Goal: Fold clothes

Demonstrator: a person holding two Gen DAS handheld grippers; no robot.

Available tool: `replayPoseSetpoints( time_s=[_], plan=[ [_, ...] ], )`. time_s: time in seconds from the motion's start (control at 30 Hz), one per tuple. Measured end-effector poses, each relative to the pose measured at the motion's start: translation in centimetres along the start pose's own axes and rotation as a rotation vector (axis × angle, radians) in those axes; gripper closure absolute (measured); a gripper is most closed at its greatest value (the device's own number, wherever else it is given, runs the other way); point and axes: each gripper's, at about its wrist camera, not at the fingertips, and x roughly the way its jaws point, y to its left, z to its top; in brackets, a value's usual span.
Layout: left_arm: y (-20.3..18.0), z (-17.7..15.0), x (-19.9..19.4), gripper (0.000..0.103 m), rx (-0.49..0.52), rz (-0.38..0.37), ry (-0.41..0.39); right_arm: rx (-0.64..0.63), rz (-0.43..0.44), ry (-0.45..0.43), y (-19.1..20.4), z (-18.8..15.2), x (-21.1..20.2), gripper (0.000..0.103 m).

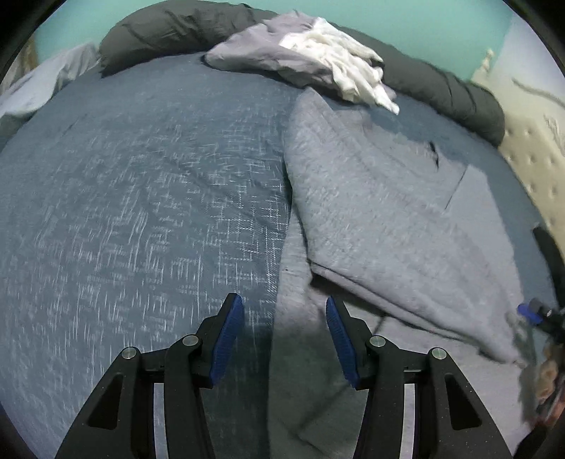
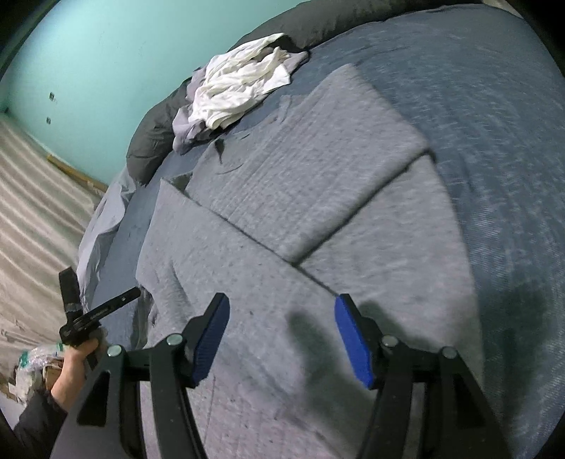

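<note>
A grey sweatshirt lies spread on the blue bedspread, with one sleeve folded across its body. It also shows in the left wrist view. My left gripper is open and empty, hovering over the garment's left edge where it meets the bedspread. My right gripper is open and empty above the garment's near part. A gripper in a hand shows at the left edge of the right wrist view; I cannot tell its state there.
A pile of white and lilac clothes lies at the far side by dark pillows; it also shows in the right wrist view. A teal wall stands behind. A tufted cream headboard is at right. Floor lies left.
</note>
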Motion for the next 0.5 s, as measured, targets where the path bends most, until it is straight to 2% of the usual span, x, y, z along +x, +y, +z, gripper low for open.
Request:
replayPoseSetpoints(
  time_s=[0.17, 0.33, 0.4, 0.47, 0.5],
  plan=[
    [-1.5, 0.6, 1.8, 0.049, 0.129, 0.062, -0.001, -0.020, -0.006, 0.023, 0.3, -0.2, 1.1, 0.040],
    [-2.3, 1.3, 2.8, 0.049, 0.176, 0.090, -0.022, -0.025, -0.008, 0.024, 0.3, -0.2, 1.2, 0.040],
    [-2.0, 1.7, 2.8, 0.052, 0.162, 0.108, -0.042, -0.026, -0.009, 0.024, 0.3, -0.2, 1.2, 0.040],
    [-1.0, 2.0, 2.4, 0.068, 0.110, 0.111, -0.068, -0.022, -0.008, 0.025, 0.2, -0.2, 1.2, 0.040],
    [-0.2, 2.2, 2.0, 0.068, 0.073, 0.106, -0.083, -0.022, -0.008, 0.025, 0.2, -0.1, 1.2, 0.040]
  ],
)
